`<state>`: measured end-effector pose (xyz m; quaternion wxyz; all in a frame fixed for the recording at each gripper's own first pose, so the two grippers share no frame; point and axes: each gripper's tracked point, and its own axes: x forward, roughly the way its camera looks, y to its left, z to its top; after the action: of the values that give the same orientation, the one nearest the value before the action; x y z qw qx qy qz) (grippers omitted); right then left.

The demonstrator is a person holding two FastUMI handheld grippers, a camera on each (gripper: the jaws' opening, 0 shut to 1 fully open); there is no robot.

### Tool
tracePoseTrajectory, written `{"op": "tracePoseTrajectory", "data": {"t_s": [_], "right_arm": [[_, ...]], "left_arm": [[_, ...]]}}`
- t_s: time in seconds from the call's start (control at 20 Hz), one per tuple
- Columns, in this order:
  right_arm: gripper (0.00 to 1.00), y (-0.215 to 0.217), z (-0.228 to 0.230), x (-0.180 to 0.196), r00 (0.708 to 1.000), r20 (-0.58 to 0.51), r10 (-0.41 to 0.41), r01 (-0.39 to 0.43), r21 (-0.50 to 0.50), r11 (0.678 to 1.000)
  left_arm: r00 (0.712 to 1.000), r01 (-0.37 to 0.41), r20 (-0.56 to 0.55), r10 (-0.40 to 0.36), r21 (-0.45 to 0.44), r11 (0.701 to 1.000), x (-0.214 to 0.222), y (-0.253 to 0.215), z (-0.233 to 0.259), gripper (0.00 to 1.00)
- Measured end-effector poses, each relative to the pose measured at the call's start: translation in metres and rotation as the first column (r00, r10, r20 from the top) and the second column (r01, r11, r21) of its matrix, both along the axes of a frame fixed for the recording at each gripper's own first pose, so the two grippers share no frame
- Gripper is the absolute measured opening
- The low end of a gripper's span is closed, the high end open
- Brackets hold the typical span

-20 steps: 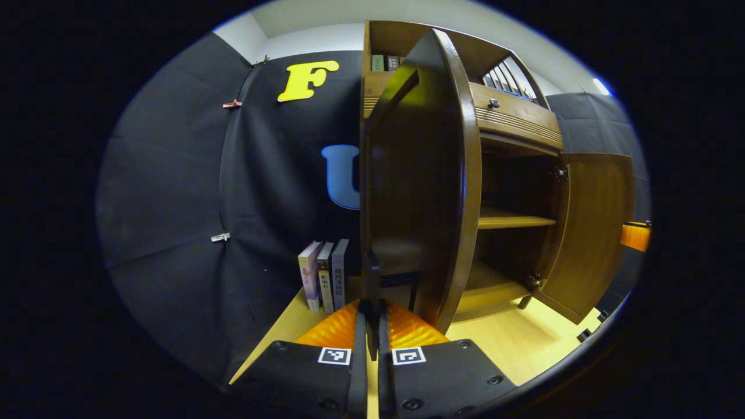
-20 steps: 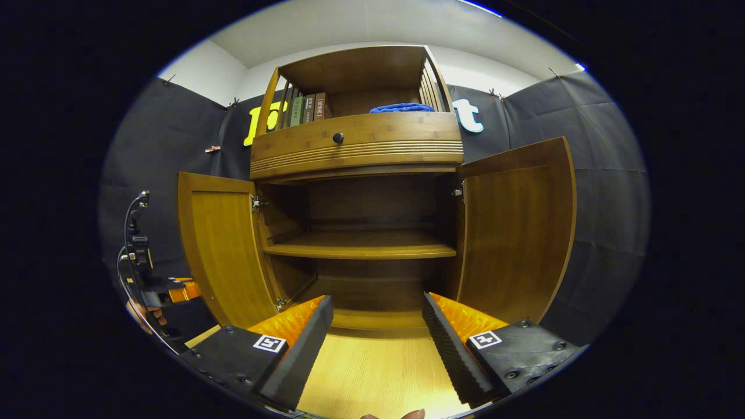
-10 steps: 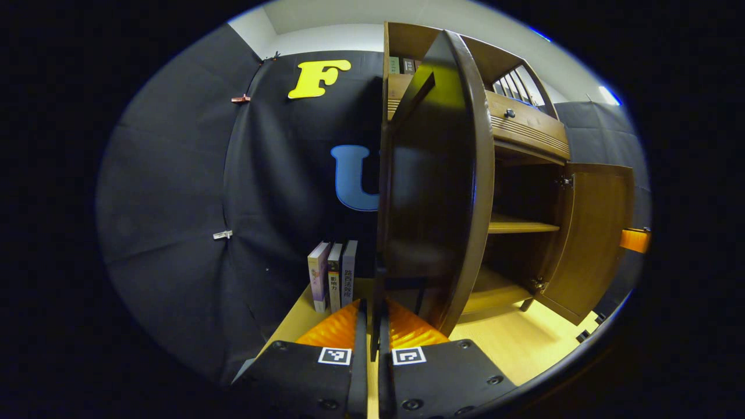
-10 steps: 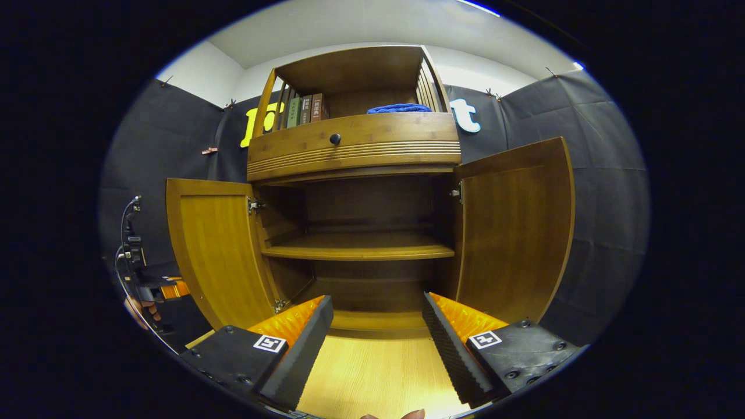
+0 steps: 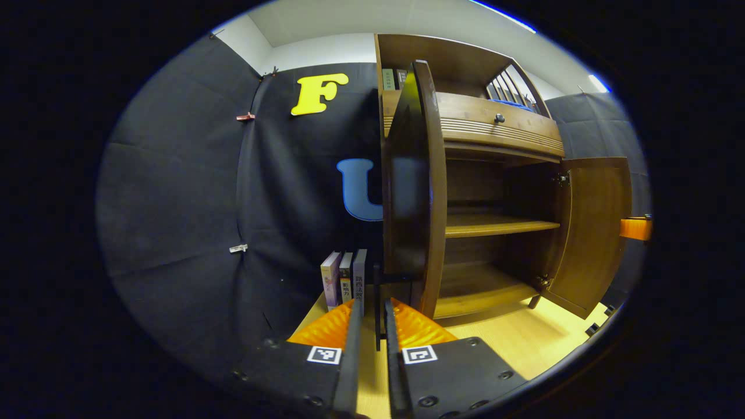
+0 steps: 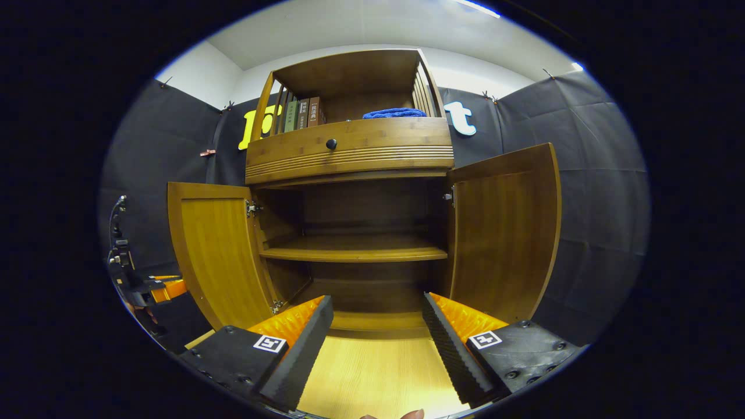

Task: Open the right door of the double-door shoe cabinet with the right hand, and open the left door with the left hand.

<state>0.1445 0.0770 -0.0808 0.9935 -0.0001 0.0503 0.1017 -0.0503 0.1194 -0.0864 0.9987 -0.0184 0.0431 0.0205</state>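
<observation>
cabinet [image 6: 352,145]: double-door wooden unit, dead centre in the right gripper view, standing on a light wood floor [image 6: 378,378]. Lower bay stands exposed.
left door [image 6: 218,250]: swung wide, about 9 o'clock of the bay in the right gripper view. In the left gripper view it is seen nearly edge-on [image 5: 416,186] at centre.
right door [image 6: 506,233]: swung wide, about 3 o'clock of the bay; in the left gripper view [image 5: 593,227] it sits at 3 o'clock.
left gripper [image 5: 372,343]: fingers nearly together, only a thin slot between them. A thin dark vertical strip below the left door's outer face runs down into that slot; cannot tell if either finger touches it.
left gripper, far look: seen at 8 o'clock in the right gripper view [image 6: 142,288], just outside the left door's free edge.
right gripper [image 6: 378,331]: fingers spread wide, nothing between them, at 6 o'clock, pointing into the bay, apart from both doors.
shelf [image 6: 352,251]: single board across the lower bay, bare.
drawer [image 6: 349,148]: above the doors, dark round knob [image 6: 331,143] near its middle, closed.
top shelf: row of upright books [image 6: 302,113] at 11 o'clock, folded blue cloth [image 6: 394,113] at 12 o'clock.
floor books [image 5: 344,279]: three upright, against the booth wall, just left of the cabinet.
</observation>
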Motion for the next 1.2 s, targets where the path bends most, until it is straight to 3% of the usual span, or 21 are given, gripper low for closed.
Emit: {"op": "tracePoseTrajectory", "data": {"t_s": [0.05, 0.1, 0.2, 0.3, 0.6, 1.2], "right_arm": [[1.0, -0.001, 0.001, 0.001, 1.0, 0.003, 0.001, -0.001, -0.001, 1.0], [0.92, 0.0, 0.003, 0.003, 1.0, 0.007, 0.006, -0.006, 0.006, 1.0], [1.0, 0.001, 0.006, 0.006, 1.0, 0.015, 0.004, -0.004, 0.019, 1.0], [0.99, 0.002, 0.009, 0.007, 1.0, 0.022, 0.01, -0.01, 0.026, 1.0], [0.98, -0.002, 0.015, 0.007, 0.999, 0.046, 0.01, -0.011, 0.023, 1.0], [0.98, -0.014, 0.023, -0.001, 0.997, 0.075, -0.031, 0.031, 0.004, 1.0]], "left_arm": [[1.0, -0.009, 0.007, 0.009, 0.003, 1.0, -0.007, -0.002, 0.003, 0.35], [1.0, -0.019, 0.012, 0.018, 0.009, 1.0, -0.014, -0.004, 0.004, 0.45], [1.0, -0.024, 0.012, 0.023, 0.015, 1.0, -0.026, -0.011, 0.007, 0.68], [0.999, -0.037, 0.021, 0.037, 0.005, 0.999, -0.036, -0.016, 0.014, 0.94], [0.999, -0.026, 0.032, 0.029, -0.07, 0.997, -0.044, -0.047, 0.028, 0.96], [0.996, 0.072, 0.06, -0.069, -0.044, 0.996, -0.032, -0.098, 0.046, 0.96]]}}
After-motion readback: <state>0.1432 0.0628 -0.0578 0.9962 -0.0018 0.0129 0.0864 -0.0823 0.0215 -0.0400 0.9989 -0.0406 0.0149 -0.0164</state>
